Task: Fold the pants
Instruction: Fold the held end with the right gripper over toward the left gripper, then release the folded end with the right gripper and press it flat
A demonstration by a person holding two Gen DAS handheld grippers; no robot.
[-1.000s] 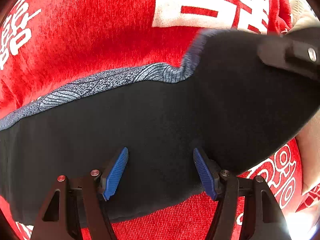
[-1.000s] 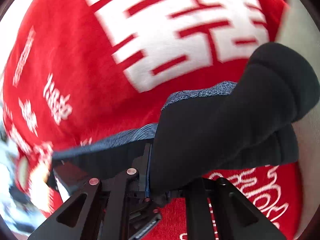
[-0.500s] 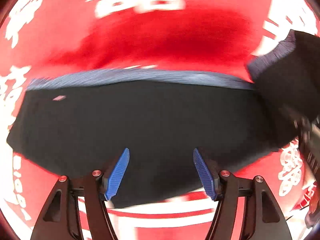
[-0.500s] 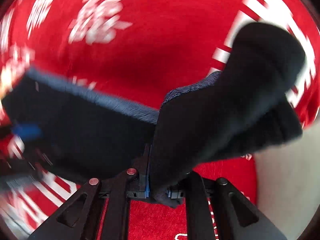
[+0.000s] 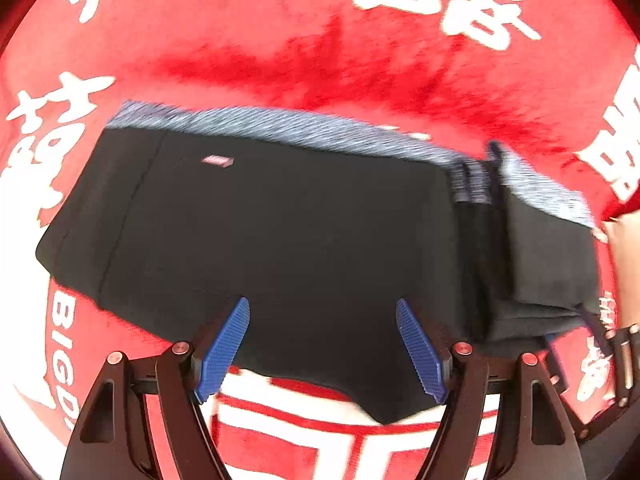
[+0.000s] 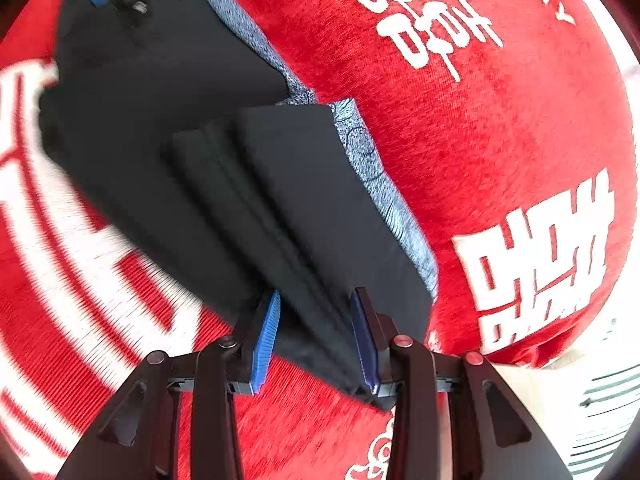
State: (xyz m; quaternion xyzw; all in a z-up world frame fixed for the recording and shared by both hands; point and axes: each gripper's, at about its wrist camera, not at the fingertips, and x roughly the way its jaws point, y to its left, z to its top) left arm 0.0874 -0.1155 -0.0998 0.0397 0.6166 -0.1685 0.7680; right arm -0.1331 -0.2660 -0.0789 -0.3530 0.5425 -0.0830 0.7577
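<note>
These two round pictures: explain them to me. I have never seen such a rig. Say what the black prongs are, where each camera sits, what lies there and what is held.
No robot here: a person holds a two-fingered gripper in each hand, and a fisheye camera on each looks along its fingers.

The left view shows the left gripper, blue pads apart, over black pants lying on a red cloth with white lettering. It holds nothing.

The right view shows the right gripper. Its jaws are opening, with the folded end of the pants, edged by a blue-grey patterned band, between the pads, which no longer press on it.
</note>
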